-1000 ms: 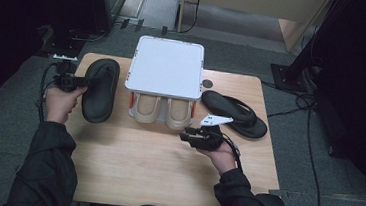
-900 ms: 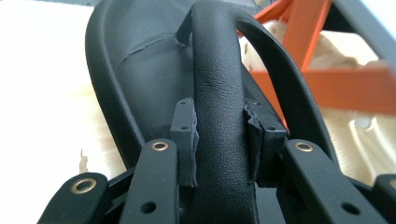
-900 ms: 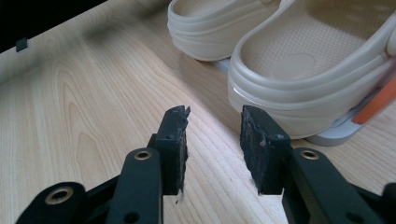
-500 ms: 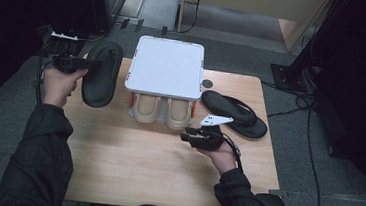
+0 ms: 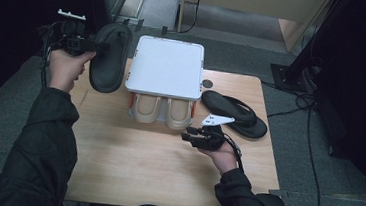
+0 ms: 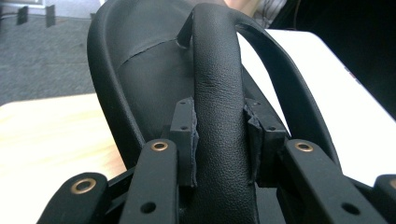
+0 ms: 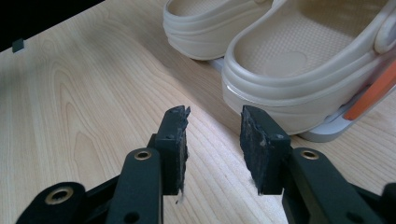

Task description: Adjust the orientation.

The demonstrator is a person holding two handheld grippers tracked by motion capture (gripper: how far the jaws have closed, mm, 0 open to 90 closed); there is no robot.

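Observation:
My left gripper is shut on the strap of a black flip-flop, which hangs lifted off the table beside the white-topped shoe rack. A second black flip-flop lies on the table to the right of the rack. A pair of beige clogs sits on the rack's lower level. My right gripper stands open just above the wood in front of the clogs, nothing between its pads.
The wooden table has free room in front of the rack. A small dark round spot sits by the rack's right corner. Grey carpet and cables surround the table; dark equipment stands at the left and right.
My left gripper has lifted the black flip-flop off the table and carried it up and back toward the far left corner. The right gripper has stayed where it was.

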